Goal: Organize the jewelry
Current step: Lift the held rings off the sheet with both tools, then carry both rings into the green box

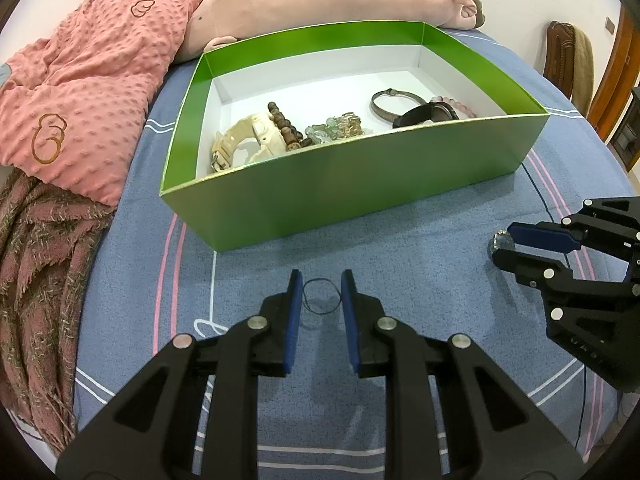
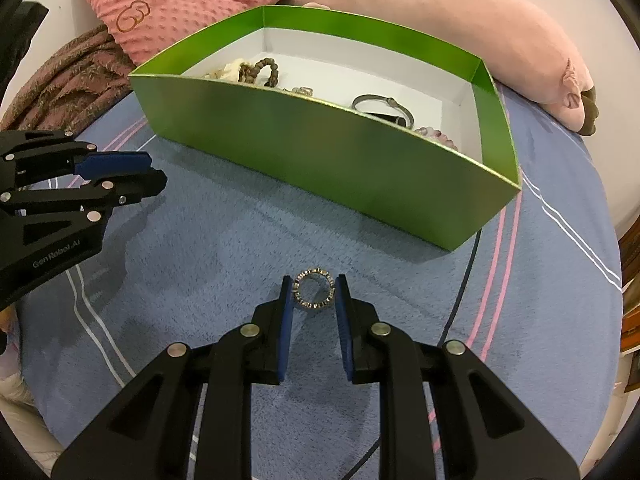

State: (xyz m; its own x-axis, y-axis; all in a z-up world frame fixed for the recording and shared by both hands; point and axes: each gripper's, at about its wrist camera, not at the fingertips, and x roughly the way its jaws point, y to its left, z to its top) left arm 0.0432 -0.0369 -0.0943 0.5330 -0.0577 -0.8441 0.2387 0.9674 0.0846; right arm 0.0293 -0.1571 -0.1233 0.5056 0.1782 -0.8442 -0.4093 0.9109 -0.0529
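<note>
Left gripper fingers part open around a thin black loop on the bed, nearer than the green box. Right gripper fingers touch both sides of a silver ring, also nearer than the box. Bracelets and watches lie inside the box.

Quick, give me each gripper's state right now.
Left gripper: open, fingers either side of a thin black loop on the bed.
Right gripper: shut on a studded silver ring.
</note>
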